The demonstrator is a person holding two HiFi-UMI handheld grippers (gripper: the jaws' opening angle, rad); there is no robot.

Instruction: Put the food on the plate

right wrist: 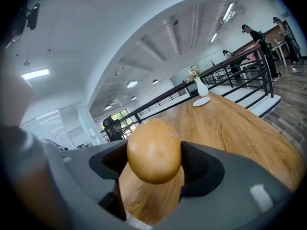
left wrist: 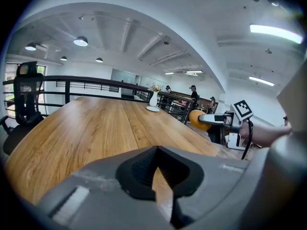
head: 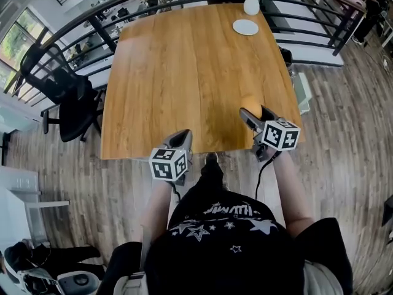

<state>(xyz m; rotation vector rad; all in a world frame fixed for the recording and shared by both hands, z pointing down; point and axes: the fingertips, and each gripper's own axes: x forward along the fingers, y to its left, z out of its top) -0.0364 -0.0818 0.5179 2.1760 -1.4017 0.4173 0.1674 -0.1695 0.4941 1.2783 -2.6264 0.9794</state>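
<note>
A smooth orange-brown potato-like food (right wrist: 153,150) sits clamped between the black pads of my right gripper (right wrist: 156,166), which is shut on it. In the head view that gripper (head: 256,110) holds the food (head: 250,102) just above the wooden table (head: 184,72), near its front right. A small white plate (head: 245,27) lies at the far right end of the table, well beyond the food; it also shows in the right gripper view, plate (right wrist: 201,101). My left gripper (head: 179,139) hovers at the table's near edge, shut with nothing in it; in its own view its jaws (left wrist: 156,176) meet.
A white vase (head: 252,3) with flowers stands just behind the plate. A black railing (head: 307,17) runs round the table's far and right sides. A black office chair (head: 67,97) stands to the left. People stand far off beyond the railing.
</note>
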